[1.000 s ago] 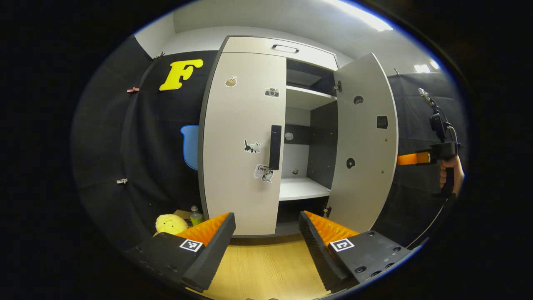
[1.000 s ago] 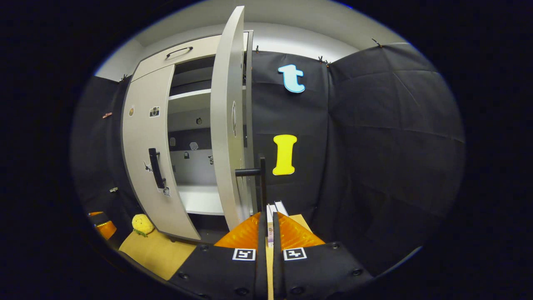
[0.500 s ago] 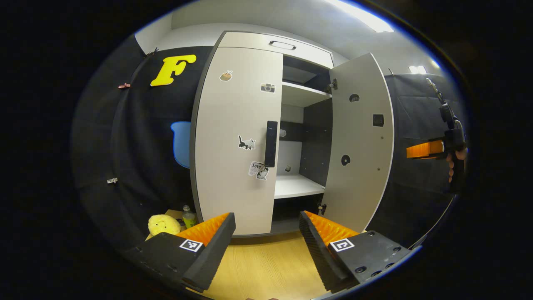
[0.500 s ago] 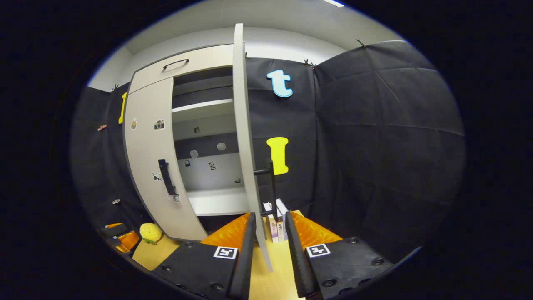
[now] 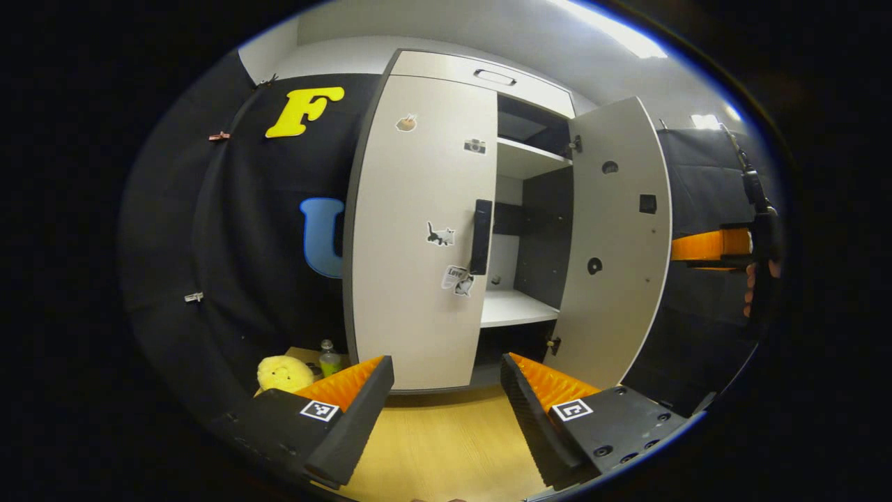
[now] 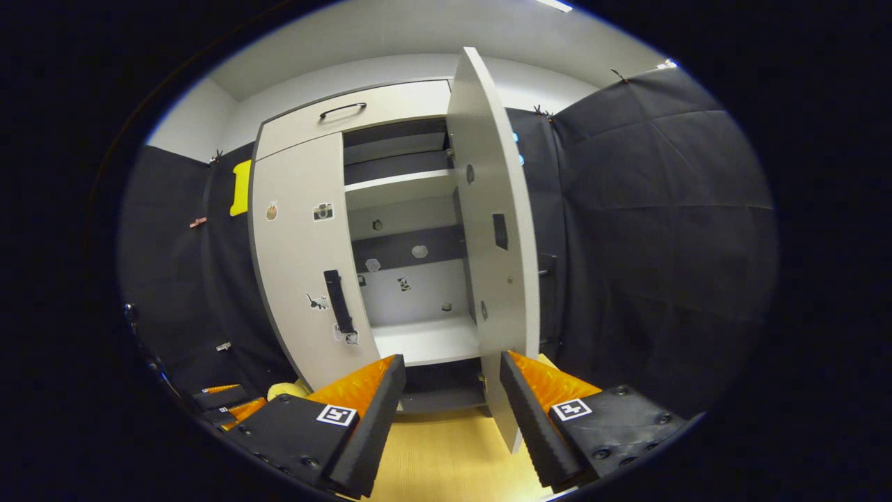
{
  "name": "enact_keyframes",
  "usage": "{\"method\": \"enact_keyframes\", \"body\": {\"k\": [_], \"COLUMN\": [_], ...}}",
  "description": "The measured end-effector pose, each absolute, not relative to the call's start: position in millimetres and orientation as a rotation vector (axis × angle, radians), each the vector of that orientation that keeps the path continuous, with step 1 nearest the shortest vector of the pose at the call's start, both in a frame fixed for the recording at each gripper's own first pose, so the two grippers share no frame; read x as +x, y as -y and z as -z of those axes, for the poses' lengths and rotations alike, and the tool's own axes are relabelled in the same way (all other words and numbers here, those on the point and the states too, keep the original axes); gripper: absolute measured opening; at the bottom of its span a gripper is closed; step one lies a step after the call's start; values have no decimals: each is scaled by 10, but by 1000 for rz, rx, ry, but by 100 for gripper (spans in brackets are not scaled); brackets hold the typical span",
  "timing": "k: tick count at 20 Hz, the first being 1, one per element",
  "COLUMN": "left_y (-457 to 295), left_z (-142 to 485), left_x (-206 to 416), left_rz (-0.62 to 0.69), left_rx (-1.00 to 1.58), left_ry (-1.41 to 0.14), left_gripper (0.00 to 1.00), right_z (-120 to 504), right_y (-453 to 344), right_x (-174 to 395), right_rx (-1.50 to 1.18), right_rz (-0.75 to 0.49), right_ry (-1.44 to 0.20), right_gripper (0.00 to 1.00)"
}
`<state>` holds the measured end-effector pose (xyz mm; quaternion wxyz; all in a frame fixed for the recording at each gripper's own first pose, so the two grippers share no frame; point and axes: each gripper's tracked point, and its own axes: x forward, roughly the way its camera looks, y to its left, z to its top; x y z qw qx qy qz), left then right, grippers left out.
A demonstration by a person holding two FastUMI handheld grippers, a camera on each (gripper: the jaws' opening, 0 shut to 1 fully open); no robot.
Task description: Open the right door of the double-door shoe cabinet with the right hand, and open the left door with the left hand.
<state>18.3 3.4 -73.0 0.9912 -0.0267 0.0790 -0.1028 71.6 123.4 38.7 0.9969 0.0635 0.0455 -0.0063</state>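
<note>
The pale grey right door [image 6: 496, 230] stands swung wide, so the right tool [image 6: 451, 404] hangs spread and empty, while the left tool [image 5: 446, 397], wide, faces the shut left door's black bar handle [image 5: 480, 237], ready to grasp it.

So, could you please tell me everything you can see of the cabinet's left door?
The left door is a tall, pale grey panel, apparently laminated board, closed flush against the cabinet. A black vertical handle sits near its right edge. Small stickers dot its face, among them a camera and a cat. No tongs touch it; the right door beside it stands open.
</note>
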Motion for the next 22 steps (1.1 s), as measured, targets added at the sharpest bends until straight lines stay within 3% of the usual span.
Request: {"method": "enact_keyframes", "body": {"k": [1, 3, 15, 22], "left_y": [-68, -116, 484, 850], "left_z": [722, 671, 35, -329], "left_x": [211, 280, 1453, 2296], "left_rz": [191, 161, 105, 97], "left_rx": [-54, -50, -39, -6], "left_ry": [-159, -152, -111, -72], "left_gripper": [95, 95, 95, 95], "right_z": [-358, -271, 503, 825], "right_y": [-1297, -1378, -1404, -1670], "right_x": [763, 867, 1293, 1196], "right_rx": [115, 97, -15, -14], "right_rz": [-5, -25, -109, -257], "right_ry": [-86, -87, -136, -150], "right_gripper": [86, 100, 99, 99]}}
